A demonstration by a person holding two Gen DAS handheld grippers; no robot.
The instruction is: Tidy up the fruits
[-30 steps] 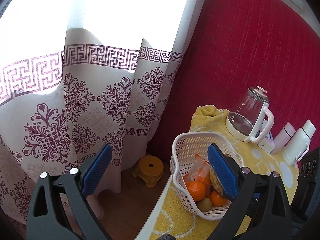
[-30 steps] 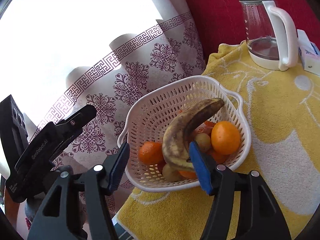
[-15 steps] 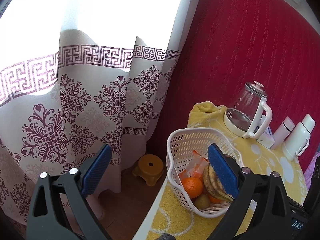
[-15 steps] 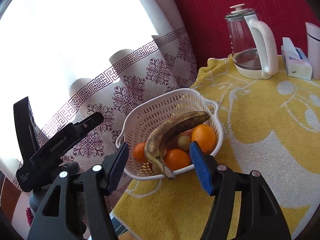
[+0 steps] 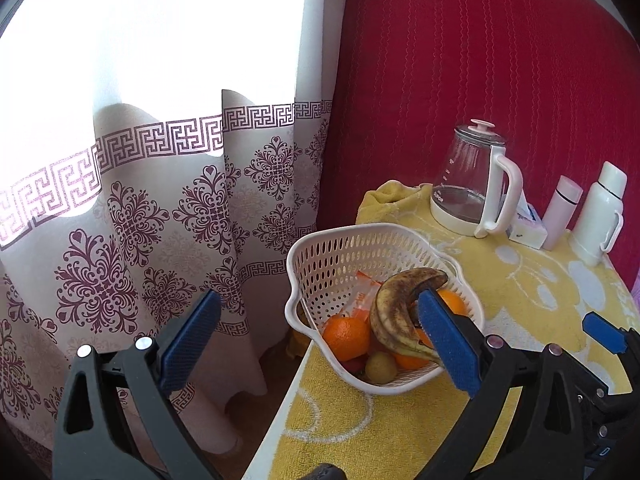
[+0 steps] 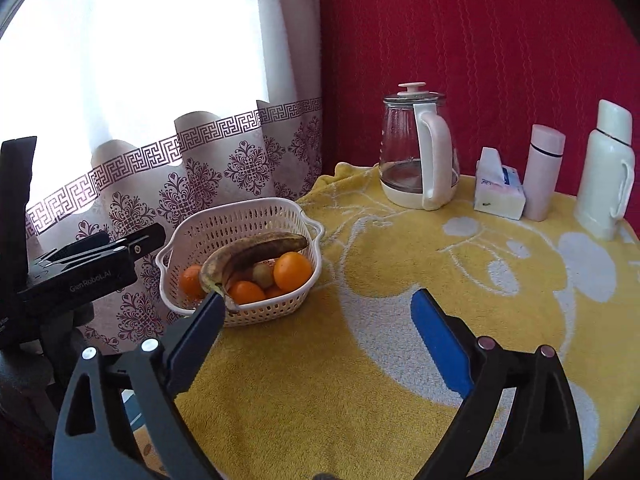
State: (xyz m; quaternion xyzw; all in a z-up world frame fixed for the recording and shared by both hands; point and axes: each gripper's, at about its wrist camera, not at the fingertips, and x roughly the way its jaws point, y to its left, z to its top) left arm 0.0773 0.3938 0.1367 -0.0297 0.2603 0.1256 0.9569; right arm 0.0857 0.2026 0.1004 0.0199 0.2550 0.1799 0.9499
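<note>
Both pairs of fingers are spread and empty: left gripper (image 5: 316, 344), right gripper (image 6: 318, 340). Ahead and left of my right one sits the basket (image 6: 240, 216) at the table (image 6: 440, 280) edge, nearer my left; one banana (image 6: 256, 254) lies crosswise over at least three oranges (image 6: 292, 270).

Daylight blazed through curtain (image 5: 168, 184), window area blown out white. Tabletop lit softly, shadows faint. Fisheye bent edges, corners went black. Focus stayed sharp, no motion blur.
</note>
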